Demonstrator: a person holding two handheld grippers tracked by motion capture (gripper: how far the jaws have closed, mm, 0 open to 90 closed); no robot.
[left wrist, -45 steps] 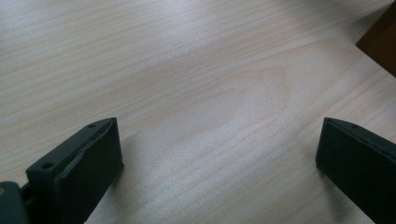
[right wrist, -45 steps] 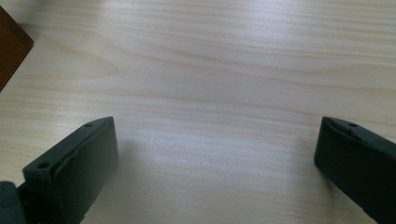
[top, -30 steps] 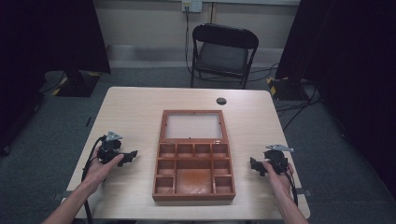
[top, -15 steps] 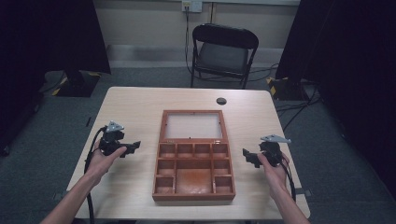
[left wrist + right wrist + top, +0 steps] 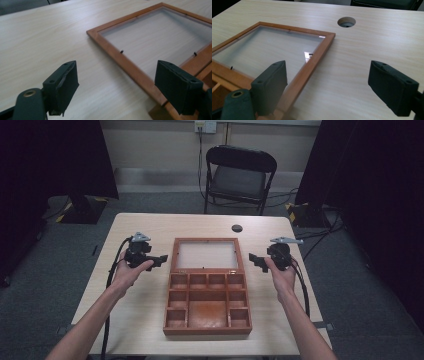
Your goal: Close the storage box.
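A brown wooden compartmented box [image 5: 207,306] is lying open at the centre of the light wood-grain table [image 5: 150,322]. Its glass-paned lid [image 5: 205,255] is resting flat on the far side. The left gripper [image 5: 161,260] and the right gripper [image 5: 256,261] are hovering beside the lid's two edges, each with jaws spread wide and holding nothing. Beyond the lid, a round cable hole [image 5: 237,228] is showing. A black folding chair [image 5: 239,177] is standing past the table.

One table [image 5: 150,320] is seen, one wooden compartment box [image 5: 207,302] with one glazed lid [image 5: 205,255], two grippers [image 5: 159,260] [image 5: 256,261], two hands [image 5: 127,272] [image 5: 282,275], one folding chair [image 5: 240,172], and one round hole [image 5: 237,228].
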